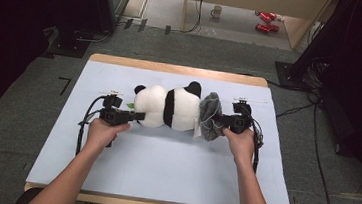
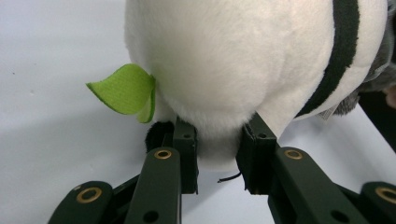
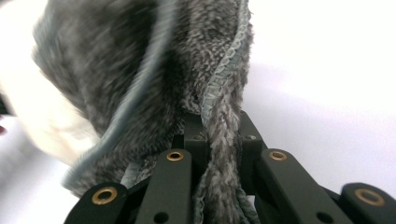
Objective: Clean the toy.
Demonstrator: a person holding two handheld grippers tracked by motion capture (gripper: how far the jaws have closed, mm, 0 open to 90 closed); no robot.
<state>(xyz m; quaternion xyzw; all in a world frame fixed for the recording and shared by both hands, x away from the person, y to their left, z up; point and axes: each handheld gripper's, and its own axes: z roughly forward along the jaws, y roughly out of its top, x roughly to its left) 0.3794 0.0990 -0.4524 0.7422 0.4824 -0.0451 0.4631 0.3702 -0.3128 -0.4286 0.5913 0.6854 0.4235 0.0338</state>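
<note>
Panda (image 1: pixel 168 107) lies on its side mid-counter (image 1: pixel 164 155), long axis running left to right across the blue sheet, head end toward the right hand. Left claw (image 1: pixel 135 115) is clenched on the white rump; in the left gripper view both pads dig into the fur (image 2: pixel 219 140), just beside a green leaf tag (image 2: pixel 126 91). Right claw (image 1: pixel 221 121) is clamped shut on a fold of grey cloth (image 1: pixel 210 116), the stitched hem pinched between the jaws in the right gripper view (image 3: pixel 219 140). The cloth bunches against the panda's head, touching it, partly over it (how far over, hard to tell; that view is blurred). The cloth sits at the right end of the axis, so any pull along the body would run leftward from the right hand, with the left claw anchoring the far end. Right hand is the nearer one to the cloth.
</note>
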